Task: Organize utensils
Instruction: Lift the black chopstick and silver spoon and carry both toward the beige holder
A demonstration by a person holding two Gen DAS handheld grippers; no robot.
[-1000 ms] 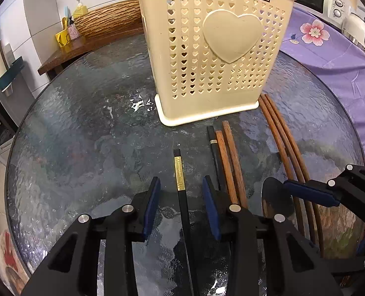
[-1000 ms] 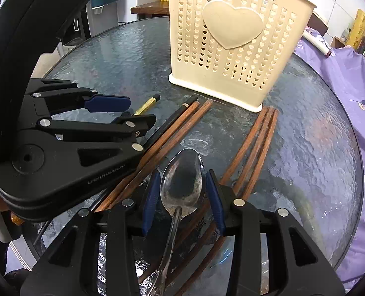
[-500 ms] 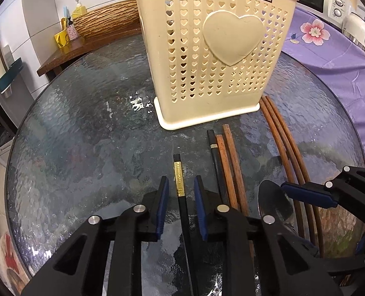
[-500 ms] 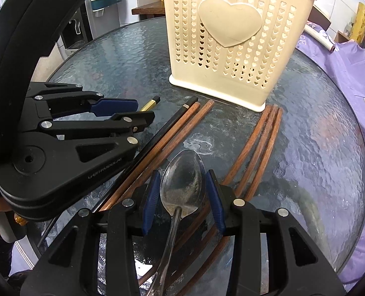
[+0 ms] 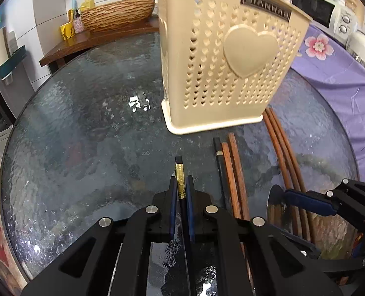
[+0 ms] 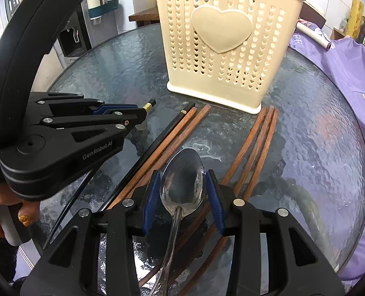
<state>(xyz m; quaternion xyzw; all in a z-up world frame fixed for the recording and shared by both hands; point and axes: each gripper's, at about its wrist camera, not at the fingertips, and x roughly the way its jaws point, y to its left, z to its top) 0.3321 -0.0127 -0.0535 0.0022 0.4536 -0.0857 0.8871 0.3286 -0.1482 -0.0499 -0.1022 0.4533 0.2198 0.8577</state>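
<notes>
A black chopstick with a gold band [image 5: 179, 172] lies on the round glass table [image 5: 83, 135]. My left gripper [image 5: 181, 185] has its jaws closing on it, and the blue pads press both its sides. My right gripper [image 6: 182, 185] is shut on the bowl of a metal spoon [image 6: 182, 190], held above the brown chopsticks. The cream heart-pattern basket [image 6: 222, 49] stands upright behind. Another black chopstick [image 5: 218, 153], a brown pair [image 5: 234, 172] and three brown chopsticks [image 5: 281, 148] lie in front of it.
A purple flowered cloth [image 5: 330, 79] covers the surface beyond the table's right edge. At the back left is a wooden counter with a woven basin [image 5: 118, 12]. A person's hand [image 6: 22, 212] holds the left gripper's handle.
My left gripper's jaws have narrowed from wide apart until the pads meet the black chopstick. The right gripper with the spoon has stayed put.
</notes>
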